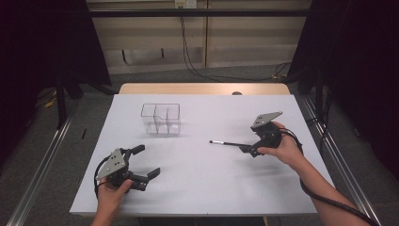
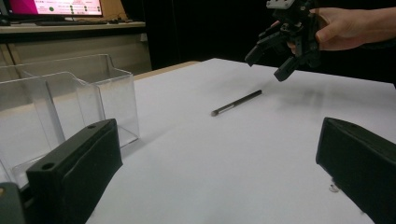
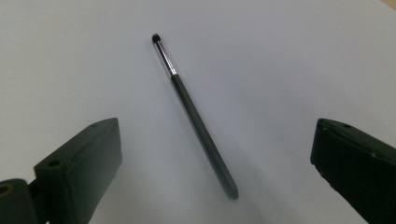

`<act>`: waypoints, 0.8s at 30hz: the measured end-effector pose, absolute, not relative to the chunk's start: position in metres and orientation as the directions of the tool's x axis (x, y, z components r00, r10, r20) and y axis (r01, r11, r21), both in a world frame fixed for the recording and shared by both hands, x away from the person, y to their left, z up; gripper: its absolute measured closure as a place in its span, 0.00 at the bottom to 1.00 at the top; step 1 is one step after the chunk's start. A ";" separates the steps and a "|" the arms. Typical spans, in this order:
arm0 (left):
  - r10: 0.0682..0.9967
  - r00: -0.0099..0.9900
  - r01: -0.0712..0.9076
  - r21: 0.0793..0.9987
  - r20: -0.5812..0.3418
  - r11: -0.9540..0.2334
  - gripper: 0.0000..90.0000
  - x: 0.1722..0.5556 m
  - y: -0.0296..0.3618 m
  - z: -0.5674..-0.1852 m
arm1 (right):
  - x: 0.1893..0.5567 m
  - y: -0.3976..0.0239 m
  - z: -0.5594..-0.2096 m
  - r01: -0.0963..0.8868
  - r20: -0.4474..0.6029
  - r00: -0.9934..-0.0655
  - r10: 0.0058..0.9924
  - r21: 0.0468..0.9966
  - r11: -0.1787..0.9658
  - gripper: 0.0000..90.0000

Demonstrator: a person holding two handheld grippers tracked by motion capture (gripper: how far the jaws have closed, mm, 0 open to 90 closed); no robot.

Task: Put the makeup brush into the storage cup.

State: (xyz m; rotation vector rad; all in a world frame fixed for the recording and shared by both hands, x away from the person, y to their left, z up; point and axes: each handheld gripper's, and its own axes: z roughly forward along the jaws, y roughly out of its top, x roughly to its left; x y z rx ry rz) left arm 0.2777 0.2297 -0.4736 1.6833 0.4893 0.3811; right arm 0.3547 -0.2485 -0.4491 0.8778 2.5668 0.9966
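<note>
One left gripper (image 1: 141,162), held low at the near left of the table (image 1: 197,188) in a hand (image 1: 112,194); jaws spread wide, holding nothing, resting close to the surface. One clear plastic box (image 1: 161,118), standing upright toward the far left-centre of the table, well apart from both grippers; the high view shows inner walls dividing it into compartments, and the left gripper view shows it just beyond that gripper's own left jaw, with nothing visible inside. One thin dark brush (image 1: 226,143), lying flat on the bare table right of centre, its small tip toward the box and its handle end toward the right gripper (image 1: 252,149); the right gripper view alone shows the silver band below the dark tip, and the handle lying between that gripper's two jaws without touching either. One right gripper, held in a hand (image 1: 284,149) at the right of the table, tilted down at the brush; jaws spread, gripping nothing. The left gripper view shows it raised above the table, past the far end of the brush. One screen (image 2: 56,6), lit pink, seen in the left gripper view beyond the table.
</note>
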 end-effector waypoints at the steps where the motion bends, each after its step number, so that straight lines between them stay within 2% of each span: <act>1: 0.519 0.854 0.107 0.986 -0.026 -0.126 0.00 0.278 0.229 -0.474 | 0.356 -0.247 -0.449 0.453 -0.012 -0.789 0.615 0.664 0.595 0.03; 17: 0.515 0.857 0.111 0.986 -0.031 -0.126 0.00 0.278 0.229 -0.474 | 0.367 -0.242 -0.443 0.459 -0.034 -0.815 0.578 0.570 0.682 0.03; 24: 0.507 0.861 0.114 0.985 -0.033 -0.130 0.00 0.278 0.228 -0.474 | 0.373 -0.237 -0.440 0.471 -0.038 -0.829 0.559 0.491 0.732 0.03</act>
